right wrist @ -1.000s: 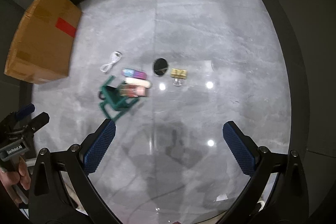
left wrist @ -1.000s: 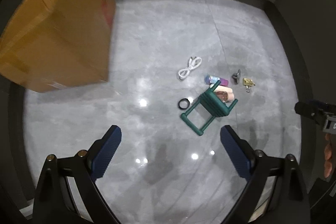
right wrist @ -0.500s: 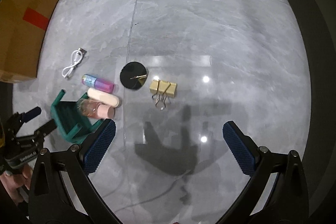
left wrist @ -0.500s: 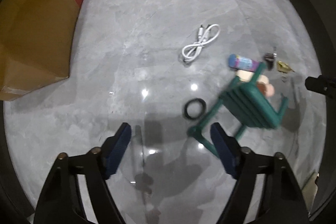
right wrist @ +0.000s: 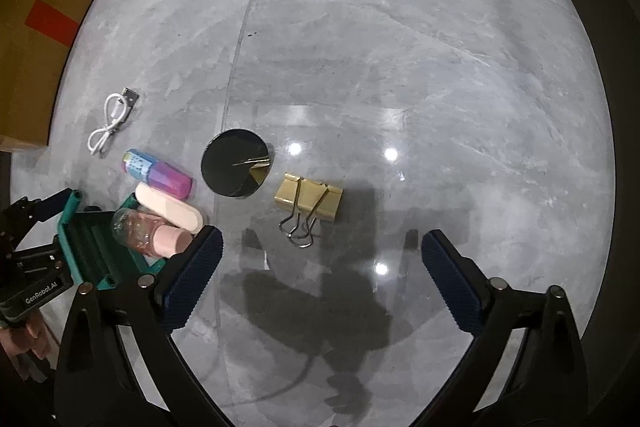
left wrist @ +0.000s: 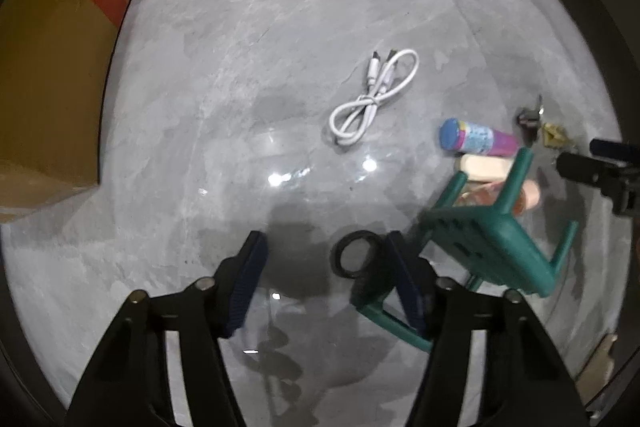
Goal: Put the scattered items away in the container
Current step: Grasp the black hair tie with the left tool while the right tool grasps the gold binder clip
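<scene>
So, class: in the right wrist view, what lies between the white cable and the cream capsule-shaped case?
The blue-and-purple tube lies there, between the white cable and the cream case, in the right wrist view.

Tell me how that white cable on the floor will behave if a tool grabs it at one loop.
The white cable lies in loose loops on the floor, so it is probably floppy: the rest would likely dangle and swing. It looks thin and light, so lifting should be easy. Its plugs sit free at one end and might trail or snag.
</scene>
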`<state>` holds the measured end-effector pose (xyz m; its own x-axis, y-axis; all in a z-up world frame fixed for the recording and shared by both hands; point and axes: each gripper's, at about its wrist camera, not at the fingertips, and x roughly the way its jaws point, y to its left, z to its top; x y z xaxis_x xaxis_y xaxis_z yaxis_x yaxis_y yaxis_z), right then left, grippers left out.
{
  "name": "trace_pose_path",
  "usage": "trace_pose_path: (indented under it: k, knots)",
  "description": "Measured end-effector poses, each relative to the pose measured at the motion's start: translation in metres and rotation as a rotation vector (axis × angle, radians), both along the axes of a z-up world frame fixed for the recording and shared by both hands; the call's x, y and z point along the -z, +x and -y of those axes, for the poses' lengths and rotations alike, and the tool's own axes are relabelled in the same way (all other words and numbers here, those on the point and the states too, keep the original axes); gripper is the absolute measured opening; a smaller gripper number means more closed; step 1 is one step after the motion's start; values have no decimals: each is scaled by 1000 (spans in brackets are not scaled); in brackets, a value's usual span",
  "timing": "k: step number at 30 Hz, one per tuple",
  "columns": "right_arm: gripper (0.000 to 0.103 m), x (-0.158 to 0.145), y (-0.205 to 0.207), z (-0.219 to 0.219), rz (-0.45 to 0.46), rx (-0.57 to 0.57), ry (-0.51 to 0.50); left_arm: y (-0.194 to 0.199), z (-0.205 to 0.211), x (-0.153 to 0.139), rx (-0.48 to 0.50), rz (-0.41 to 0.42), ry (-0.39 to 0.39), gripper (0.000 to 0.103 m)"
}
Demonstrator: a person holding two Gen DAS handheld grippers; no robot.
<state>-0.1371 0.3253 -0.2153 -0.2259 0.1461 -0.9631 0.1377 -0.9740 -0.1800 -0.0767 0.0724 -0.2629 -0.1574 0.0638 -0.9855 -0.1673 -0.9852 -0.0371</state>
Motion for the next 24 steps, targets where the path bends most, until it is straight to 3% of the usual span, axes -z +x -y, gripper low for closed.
trace_pose_path:
  k: [3, 5, 7, 10, 13, 24]
  knots:
    - [91, 3, -4, 1, -5, -2, 19, 4, -4, -2, 25, -15, -19, 52]
    - [83, 5, -7, 0, -4, 4, 33, 4, -5, -4, 31, -20, -19, 45]
    - [81, 5, -10, 0, -16, 2, 56, 3, -8, -7, 38, -21, -20, 29]
    - [71, 2, -11, 1, -28, -15, 81, 1, -11, -9, 42, -10, -20, 20]
    - [37, -3, -9, 0, -26, -23, 91, 0, -11, -10, 36, -4, -13, 16]
    - [34, -20, 8, -8, -23, -18, 4, 11, 5, -30, -3, 14, 31, 11]
